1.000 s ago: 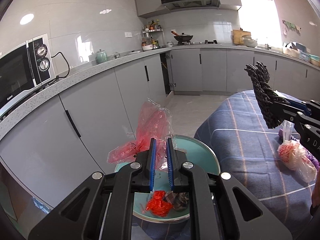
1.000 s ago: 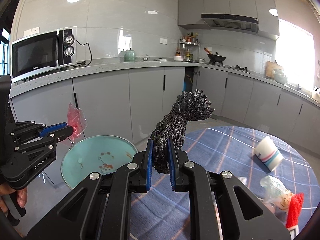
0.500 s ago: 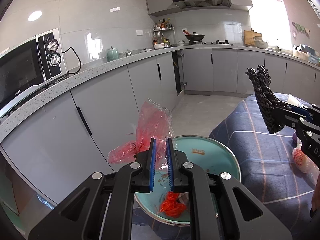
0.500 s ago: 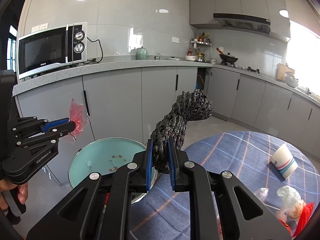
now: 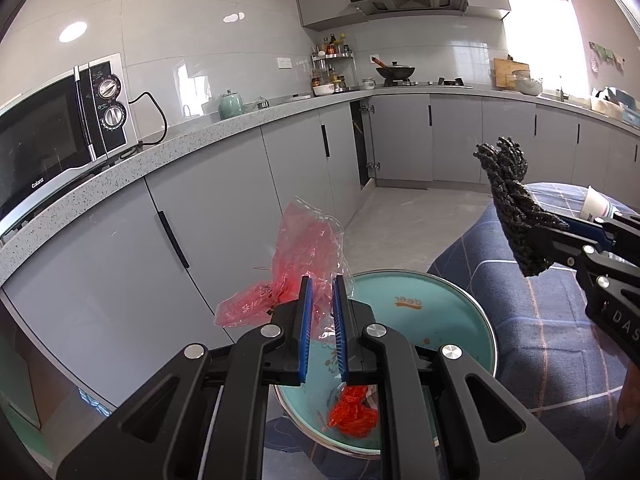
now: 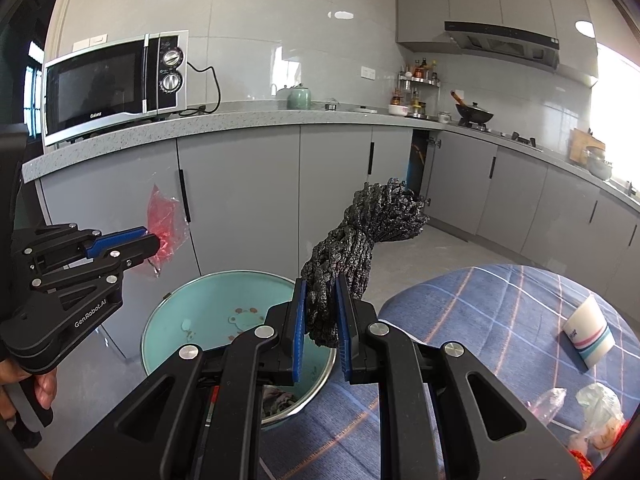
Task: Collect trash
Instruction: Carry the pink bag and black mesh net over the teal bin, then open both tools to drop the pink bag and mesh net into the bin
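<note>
Microwave: silver-and-black countertop microwave (image 6: 116, 84) on the speckled grey counter (image 6: 240, 120), far left.
Left gripper: black two-finger gripper with blue pads (image 5: 320, 304) clamped on a crinkled red transparent plastic bag (image 5: 296, 264), held above the bin's left rim.
Bin: round teal metal trash bin (image 5: 476, 336) beside the table, holding a bright red plastic scrap (image 5: 354, 412).
Right gripper: matching black gripper (image 6: 322, 312) closed on a black sparkly tinsel bundle (image 6: 360, 240), raised above the bin's right edge.
Table: blue plaid tablecloth (image 6: 500, 312) with a tipped white striped paper cup (image 6: 588, 328) and a clear crumpled wrapper (image 6: 596, 412), far right.
</note>
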The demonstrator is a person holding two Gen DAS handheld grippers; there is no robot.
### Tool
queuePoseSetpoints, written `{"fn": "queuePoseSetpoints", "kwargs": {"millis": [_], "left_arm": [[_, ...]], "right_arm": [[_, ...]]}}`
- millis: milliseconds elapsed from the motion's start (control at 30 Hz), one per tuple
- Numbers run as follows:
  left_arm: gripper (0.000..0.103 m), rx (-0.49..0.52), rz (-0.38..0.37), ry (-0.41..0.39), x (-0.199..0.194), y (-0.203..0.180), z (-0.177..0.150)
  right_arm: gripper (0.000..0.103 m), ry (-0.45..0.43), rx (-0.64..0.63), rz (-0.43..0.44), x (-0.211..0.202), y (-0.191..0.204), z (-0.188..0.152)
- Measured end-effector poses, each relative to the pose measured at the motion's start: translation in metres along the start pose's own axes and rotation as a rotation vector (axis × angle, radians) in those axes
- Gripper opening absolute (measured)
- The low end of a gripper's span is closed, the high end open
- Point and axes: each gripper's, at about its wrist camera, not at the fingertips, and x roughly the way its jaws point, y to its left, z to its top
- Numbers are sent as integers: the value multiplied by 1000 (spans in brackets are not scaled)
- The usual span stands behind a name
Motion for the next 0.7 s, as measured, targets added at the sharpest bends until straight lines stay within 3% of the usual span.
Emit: {"fn": "queuePoseSetpoints", "kwargs": {"millis": [500,533,633,700], "left_arm": [[17,3,-46,-5,3,-3,-3],[20,2,-47,-5,3,-2,-3],[57,-5,-29,-20,2,-1,-3],[57,-4,-35,-22,1,0,-3]], "right_arm": [[17,34,-45,54,12,13,-5],[18,37,-50,55,13,14,-6],[28,44,-46,57,15,14,-8],[28,46,-44,52,16,14,-9]]}}
